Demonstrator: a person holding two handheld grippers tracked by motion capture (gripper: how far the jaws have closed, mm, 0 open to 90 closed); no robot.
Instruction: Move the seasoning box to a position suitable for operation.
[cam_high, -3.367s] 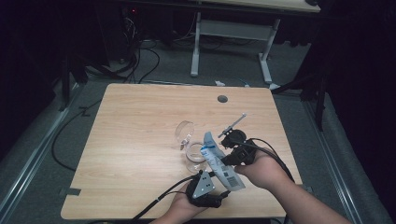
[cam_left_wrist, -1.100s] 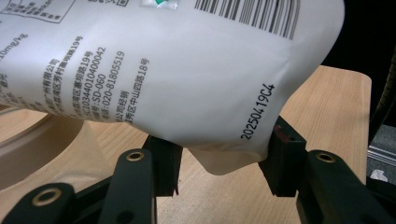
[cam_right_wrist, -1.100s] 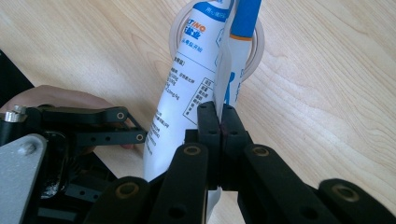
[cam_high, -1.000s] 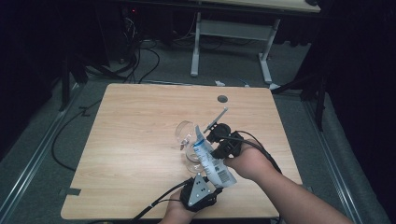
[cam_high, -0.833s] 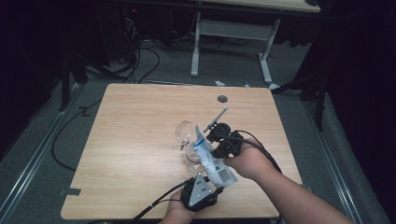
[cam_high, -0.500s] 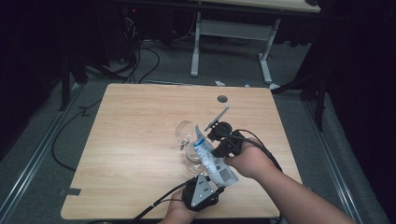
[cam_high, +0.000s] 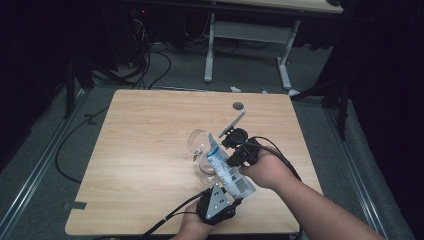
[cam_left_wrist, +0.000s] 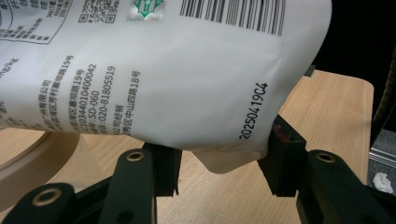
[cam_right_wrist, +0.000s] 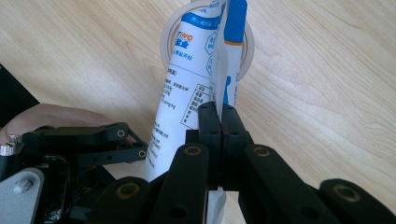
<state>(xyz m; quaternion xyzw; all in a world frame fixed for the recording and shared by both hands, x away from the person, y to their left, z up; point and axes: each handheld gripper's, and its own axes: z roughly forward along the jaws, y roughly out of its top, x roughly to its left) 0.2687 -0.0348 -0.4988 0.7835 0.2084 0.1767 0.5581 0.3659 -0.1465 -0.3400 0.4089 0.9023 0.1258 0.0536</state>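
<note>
We hold a white and blue pouch (cam_high: 226, 170) between our two grippers, above the near right part of the wooden table (cam_high: 145, 150). The pouch slants from low near us up and away, its top end over a clear glass (cam_high: 200, 150) that stands on the table just left of it.

Our left gripper (cam_high: 220, 192), at the near edge of the table, has the bottom of the pouch. In the left gripper view the jaws stand partly apart with the pouch's bottom corner (cam_left_wrist: 224, 149) between them; the right jaw touches the bulging pouch, but whether the left pad presses on it we cannot tell for sure. The printed back of the pouch, with a barcode and a date code, faces this camera.

Our right gripper (cam_high: 235, 150) comes in from the right and grips the pouch higher up. In the right gripper view its jaws are closed tight on the flat side seam of the pouch (cam_right_wrist: 219, 93), pads pressed together with the thin edge between them. Beyond them the pouch's top reaches the round rim of the glass (cam_right_wrist: 168, 42). The left gripper (cam_right_wrist: 84, 140) shows at the lower left of that view.
</note>
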